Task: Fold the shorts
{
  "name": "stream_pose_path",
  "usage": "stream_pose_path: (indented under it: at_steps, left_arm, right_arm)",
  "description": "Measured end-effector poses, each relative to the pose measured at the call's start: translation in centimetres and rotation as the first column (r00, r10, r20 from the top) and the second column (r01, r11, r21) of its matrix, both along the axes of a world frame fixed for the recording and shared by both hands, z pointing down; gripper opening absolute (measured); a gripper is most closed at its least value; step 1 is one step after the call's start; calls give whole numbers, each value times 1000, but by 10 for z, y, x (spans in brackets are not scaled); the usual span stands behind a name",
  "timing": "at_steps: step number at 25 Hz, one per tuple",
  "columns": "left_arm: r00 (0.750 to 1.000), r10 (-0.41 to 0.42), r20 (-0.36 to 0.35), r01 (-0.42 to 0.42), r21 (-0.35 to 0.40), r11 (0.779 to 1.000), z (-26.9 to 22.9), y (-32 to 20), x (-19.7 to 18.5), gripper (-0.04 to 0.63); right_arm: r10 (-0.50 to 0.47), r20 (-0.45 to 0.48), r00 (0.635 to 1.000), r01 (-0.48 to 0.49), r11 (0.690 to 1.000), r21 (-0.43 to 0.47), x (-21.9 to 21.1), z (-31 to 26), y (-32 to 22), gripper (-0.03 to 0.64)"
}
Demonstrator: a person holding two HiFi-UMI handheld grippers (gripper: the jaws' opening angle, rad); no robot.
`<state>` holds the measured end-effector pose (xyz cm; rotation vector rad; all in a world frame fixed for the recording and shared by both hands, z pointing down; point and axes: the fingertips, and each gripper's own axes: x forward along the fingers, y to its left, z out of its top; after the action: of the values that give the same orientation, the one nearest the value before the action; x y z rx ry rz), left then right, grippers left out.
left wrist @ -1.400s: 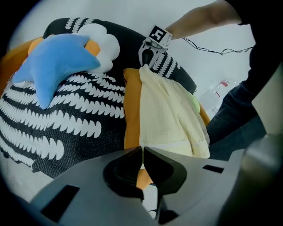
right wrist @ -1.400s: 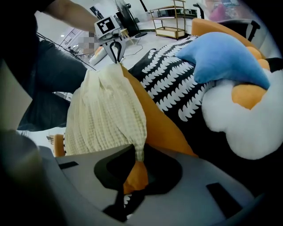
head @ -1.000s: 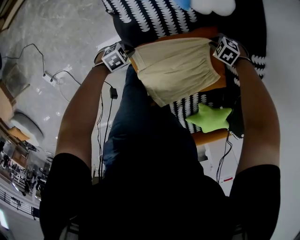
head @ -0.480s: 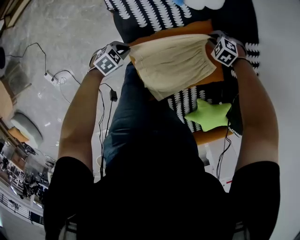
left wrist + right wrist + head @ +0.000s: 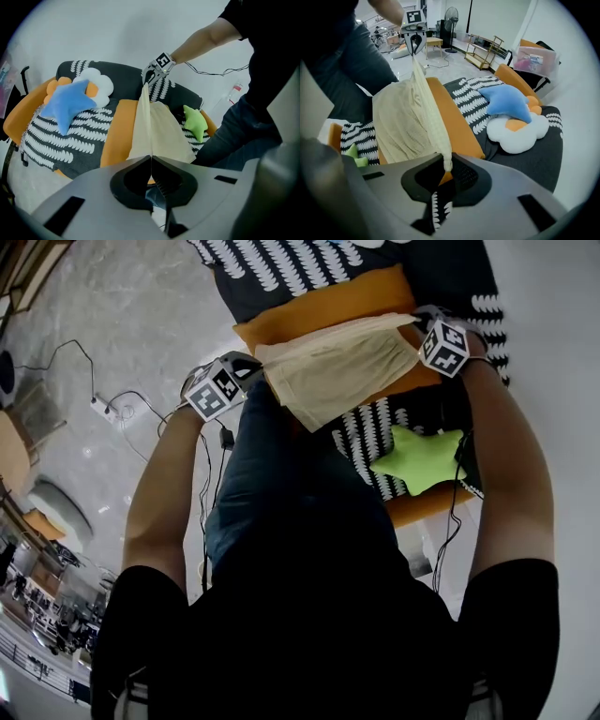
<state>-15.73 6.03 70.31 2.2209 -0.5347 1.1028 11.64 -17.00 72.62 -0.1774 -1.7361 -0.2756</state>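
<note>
Shorts held aloft, left hand-held gripper pinching one end, right hand-held gripper the other

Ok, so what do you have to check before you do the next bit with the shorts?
1. Left gripper pinching one corner of the shorts: ok, jaws shut on the cloth.
2. Right gripper pinching the other corner: ok, cloth sits between its jaws.
3. Top edge pulled straight between both grippers: ok.
4. Orange cushion bare where the shorts could go down: ok.
5. Green star pillow out of the way: ok, it lies off to the side.
6. Bottom hem hanging free of the sofa: cannot tell.
</note>
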Motion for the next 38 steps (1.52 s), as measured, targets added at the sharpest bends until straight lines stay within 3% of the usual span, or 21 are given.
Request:
stream_pose_path:
  at_steps: [4, 12, 26, 32, 35, 38]
  left_arm:
    - [999, 44, -28, -44, -19, 999, 4, 16, 17, 23]
    - [992, 104, -69, -107, -45, 993, -2, 66, 93, 23]
    - [981, 156, -112, -164, -67, 984, 36, 133, 172, 23]
    - [981, 166, -102, -175, -83, 981, 66, 152, 195, 23]
    - [973, 219, -68, -223, -56, 973, 74, 156, 207, 23]
    - [974, 219, -58, -222, -62, 973, 77, 156, 209, 23]
  right_arm:
    - [-9, -7, 1000, 9, 1000, 11, 9, 12, 8, 41]
    - [-20, -35, 999, 21, 999, 30, 74, 18, 43, 43]
    - [-25, -88, 996, 34, 994, 104, 108, 61, 69, 41]
    - [51, -87, 995, -36, 985, 166, 110, 84, 73, 41]
    - [120, -87, 989, -104, 981, 166, 119, 84, 76, 41]
    - [194, -61, 979, -180, 967, 178, 121, 82, 76, 41]
